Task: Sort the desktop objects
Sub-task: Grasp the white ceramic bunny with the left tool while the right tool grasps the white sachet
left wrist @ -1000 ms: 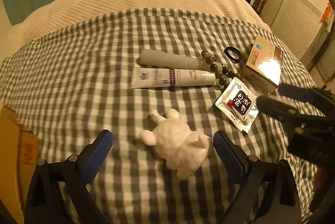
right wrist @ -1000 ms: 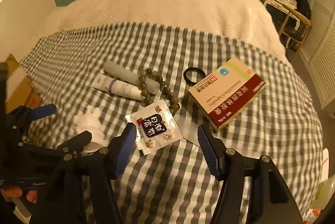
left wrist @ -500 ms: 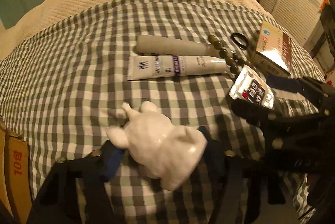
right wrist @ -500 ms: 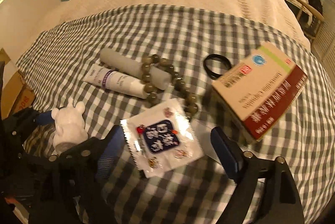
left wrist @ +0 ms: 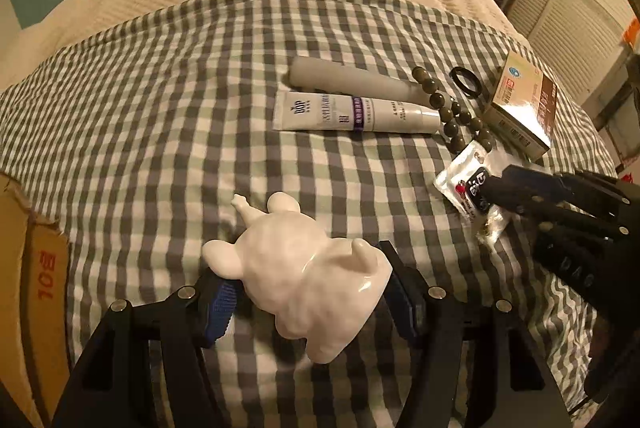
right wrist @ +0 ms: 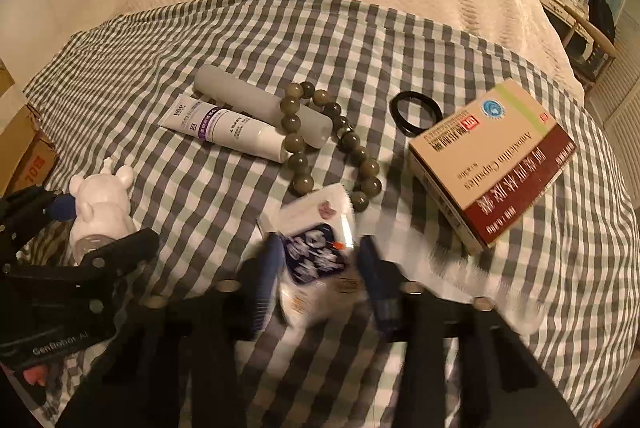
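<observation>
Far left, a box (left wrist: 36, 288) is cut off by the frame edge, likely a sort bin. The left gripper (left wrist: 308, 292) is clamped on the figurine (left wrist: 308, 276) at its base, for a lift off the cloth (left wrist: 160, 108). Mid-scene, the tube (right wrist: 228, 130), stick (right wrist: 260, 106) and beads (right wrist: 332, 144) lie touching. Near right, the right gripper (right wrist: 320, 268) is closing, the sachet (right wrist: 316, 248) between its jaws; blur hides pad contact. Far right sit the ring (right wrist: 416, 112) and carton (right wrist: 496, 160).
</observation>
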`<act>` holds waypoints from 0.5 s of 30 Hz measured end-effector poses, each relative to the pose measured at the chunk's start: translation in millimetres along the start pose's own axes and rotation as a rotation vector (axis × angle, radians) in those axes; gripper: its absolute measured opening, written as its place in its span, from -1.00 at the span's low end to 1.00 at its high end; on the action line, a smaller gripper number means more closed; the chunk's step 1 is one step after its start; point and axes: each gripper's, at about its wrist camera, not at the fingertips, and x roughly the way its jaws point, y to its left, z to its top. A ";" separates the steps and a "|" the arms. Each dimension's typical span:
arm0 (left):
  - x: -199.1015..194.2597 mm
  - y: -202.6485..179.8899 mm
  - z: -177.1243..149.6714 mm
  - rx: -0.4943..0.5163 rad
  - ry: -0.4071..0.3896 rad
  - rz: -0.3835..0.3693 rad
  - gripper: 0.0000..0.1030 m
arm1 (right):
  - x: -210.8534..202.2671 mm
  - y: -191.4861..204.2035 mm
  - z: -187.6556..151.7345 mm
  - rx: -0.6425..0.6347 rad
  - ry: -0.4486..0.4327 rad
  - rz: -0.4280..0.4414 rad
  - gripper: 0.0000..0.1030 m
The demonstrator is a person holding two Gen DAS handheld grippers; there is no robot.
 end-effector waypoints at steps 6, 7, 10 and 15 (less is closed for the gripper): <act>-21.1 10.0 -9.3 -0.033 0.007 0.002 0.28 | -17.1 1.2 -2.3 -0.005 0.015 0.013 -0.97; -25.1 10.8 -10.9 -0.031 0.006 0.004 0.28 | -20.8 3.5 -4.0 -0.007 0.017 0.026 -0.97; -36.7 12.1 -16.4 -0.027 -0.006 0.002 0.28 | -35.9 7.9 -11.4 -0.011 0.007 0.081 -0.97; -50.6 18.4 -22.9 -0.019 -0.022 0.026 0.28 | -46.6 14.6 -15.5 0.016 0.005 0.101 -0.42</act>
